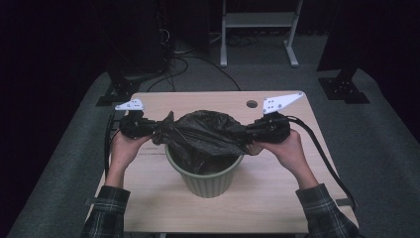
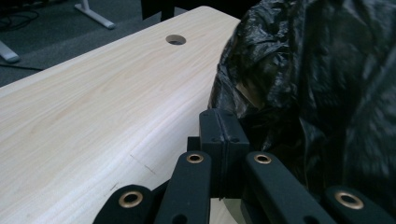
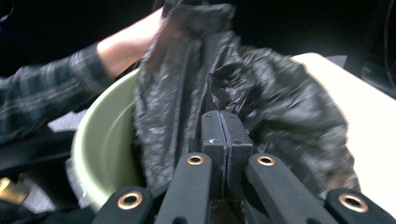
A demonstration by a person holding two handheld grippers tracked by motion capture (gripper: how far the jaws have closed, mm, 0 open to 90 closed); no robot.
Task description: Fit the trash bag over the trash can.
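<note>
On the left of the high view, the left gripper [image 1: 154,130] pinches one edge of the black bin bag [image 1: 205,133]. Its fingertips are lost against the dark plastic there, but the left gripper view shows the jaws pressed flat together beside the bag. The bag stretches across the green bin [image 1: 204,177] at the middle of the table [image 1: 277,198] — the bin's rim is partly covered. At the right, the right gripper [image 1: 251,134] clamps the opposite edge; its own view, blurred, shows jaws closed tight — film presumably between them, hard to make out.
</note>
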